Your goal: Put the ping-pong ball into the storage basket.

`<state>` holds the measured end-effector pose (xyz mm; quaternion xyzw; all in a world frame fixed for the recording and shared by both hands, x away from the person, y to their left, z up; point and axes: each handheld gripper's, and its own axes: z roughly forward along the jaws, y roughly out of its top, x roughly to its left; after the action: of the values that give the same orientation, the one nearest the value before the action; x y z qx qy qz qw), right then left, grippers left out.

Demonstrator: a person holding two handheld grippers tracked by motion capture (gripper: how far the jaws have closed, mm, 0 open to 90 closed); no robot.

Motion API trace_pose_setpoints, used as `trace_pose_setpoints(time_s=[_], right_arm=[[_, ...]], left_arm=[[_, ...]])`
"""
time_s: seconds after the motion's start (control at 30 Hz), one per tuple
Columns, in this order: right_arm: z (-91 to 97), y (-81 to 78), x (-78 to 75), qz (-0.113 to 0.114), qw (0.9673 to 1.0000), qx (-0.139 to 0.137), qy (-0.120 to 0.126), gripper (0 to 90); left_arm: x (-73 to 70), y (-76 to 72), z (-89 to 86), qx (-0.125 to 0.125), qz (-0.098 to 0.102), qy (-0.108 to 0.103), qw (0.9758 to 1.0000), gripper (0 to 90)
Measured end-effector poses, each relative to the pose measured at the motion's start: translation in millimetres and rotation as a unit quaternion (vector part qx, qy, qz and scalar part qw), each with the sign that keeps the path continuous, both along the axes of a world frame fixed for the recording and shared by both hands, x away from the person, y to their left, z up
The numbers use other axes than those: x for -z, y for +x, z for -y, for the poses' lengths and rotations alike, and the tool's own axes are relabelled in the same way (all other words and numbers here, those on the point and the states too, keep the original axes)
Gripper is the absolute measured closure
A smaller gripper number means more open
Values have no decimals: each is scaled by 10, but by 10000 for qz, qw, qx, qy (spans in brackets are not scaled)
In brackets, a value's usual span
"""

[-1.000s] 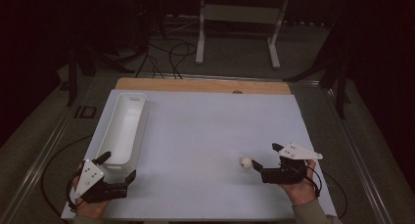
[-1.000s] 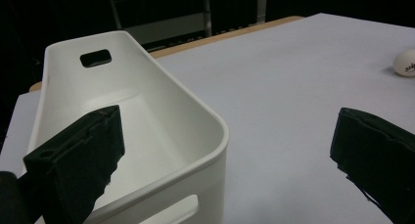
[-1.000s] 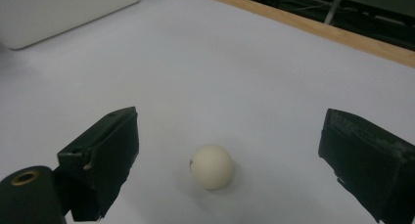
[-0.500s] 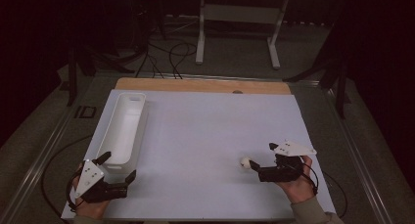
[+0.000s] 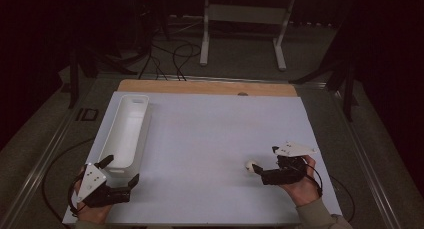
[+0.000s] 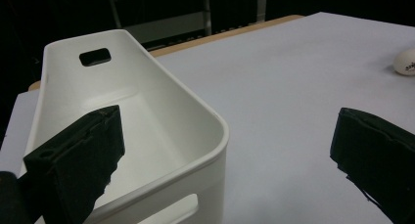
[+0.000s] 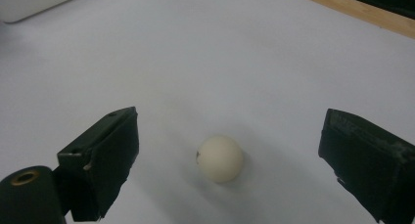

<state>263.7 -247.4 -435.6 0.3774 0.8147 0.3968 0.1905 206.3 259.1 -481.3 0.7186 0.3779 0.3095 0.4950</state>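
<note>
A small off-white ball (image 5: pixel 250 166) (image 7: pixel 220 158) lies on the white table sheet (image 5: pixel 210 124) at the near right. My right gripper (image 5: pixel 264 160) (image 7: pixel 230 131) is open and points left at it, with the ball just ahead of the gap between its jaws, untouched. A long white bin (image 5: pixel 125 134) (image 6: pixel 147 116) stands empty along the left side. My left gripper (image 5: pixel 121 170) (image 6: pixel 230 123) is open at the bin's near end, one jaw before the bin's near wall, the other over bare sheet. The ball (image 6: pixel 406 61) shows far off in the left gripper view.
A wooden strip (image 5: pixel 200 86) runs along the table's far edge. Behind it, a metal stand (image 5: pixel 240 19) and loose cables (image 5: pixel 175 54) sit on the dark floor. Bare sheet stretches between the bin and the ball.
My right gripper has crept a little to the left, closing in on the ball. The ball, the bin and my left gripper have stayed put.
</note>
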Motion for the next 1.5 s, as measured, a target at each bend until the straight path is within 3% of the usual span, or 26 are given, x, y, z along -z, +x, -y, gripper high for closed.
trace_pose_setpoints(time_s=[1.5], right_arm=[[-168, 176, 201, -569, 9967, -56, -581, 79]], left_arm=[[4, 1, -1, 0, -6, -4, 10000, 0]])
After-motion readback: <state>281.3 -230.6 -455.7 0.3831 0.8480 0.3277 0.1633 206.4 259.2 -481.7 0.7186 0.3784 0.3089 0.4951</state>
